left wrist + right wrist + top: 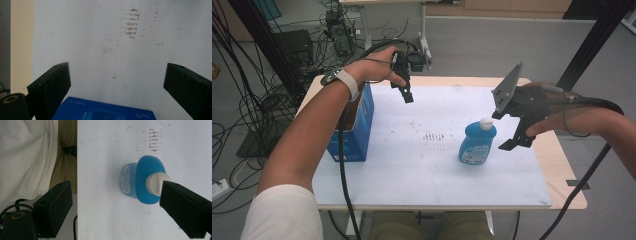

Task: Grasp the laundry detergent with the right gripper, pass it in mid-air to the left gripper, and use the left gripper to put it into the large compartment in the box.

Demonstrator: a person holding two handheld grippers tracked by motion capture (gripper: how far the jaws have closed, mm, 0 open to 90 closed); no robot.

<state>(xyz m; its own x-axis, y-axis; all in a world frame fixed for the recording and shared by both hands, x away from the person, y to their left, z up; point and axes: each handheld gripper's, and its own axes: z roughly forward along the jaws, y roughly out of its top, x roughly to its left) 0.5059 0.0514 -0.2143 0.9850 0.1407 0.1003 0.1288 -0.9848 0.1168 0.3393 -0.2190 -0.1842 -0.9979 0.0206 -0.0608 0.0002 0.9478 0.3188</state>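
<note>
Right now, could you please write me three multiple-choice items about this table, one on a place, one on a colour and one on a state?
1. Where does the blue box stand?
A. at the table's left edge
B. at the table's middle
C. beside the bottle

2. What colour is the cap of the blue bottle?
A. red
B. white
C. black

3. How are the jaws of the right claw?
A. clamped on the cap
B. shut on nothing
C. open, holding nothing

Answers: 1 A, the high view shows the box on the left edge. 2 B, the cap is white above the blue body. 3 C, the jaws stand apart above the bottle.
</note>
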